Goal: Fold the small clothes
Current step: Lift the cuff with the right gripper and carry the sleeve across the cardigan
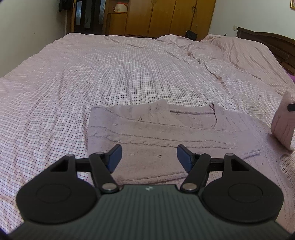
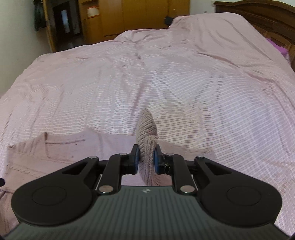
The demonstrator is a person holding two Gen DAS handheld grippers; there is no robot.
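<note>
A pale pink cable-knit sweater (image 1: pixel 156 129) lies partly folded on the bed. My left gripper (image 1: pixel 149 157) hovers just above its near edge, open, with nothing pinched between its blue pads. In the right wrist view my right gripper (image 2: pixel 146 160) is shut on a bunched part of the sweater, perhaps a sleeve (image 2: pixel 147 127), which sticks up beyond the fingertips. The rest of the sweater (image 2: pixel 55 147) spreads out to the left of that gripper. The left wrist view shows the lifted cloth (image 1: pixel 283 123) at its far right edge, with a dark gripper tip beside it.
A pink checked bedsheet (image 1: pixel 92 73) covers the wide bed, wrinkled toward the far right. A dark wooden headboard (image 1: pixel 272 42) stands at the right, wooden wardrobes (image 1: pixel 166 16) behind the bed, and a wall at the left. Something purple (image 2: pixel 280 48) lies by the headboard.
</note>
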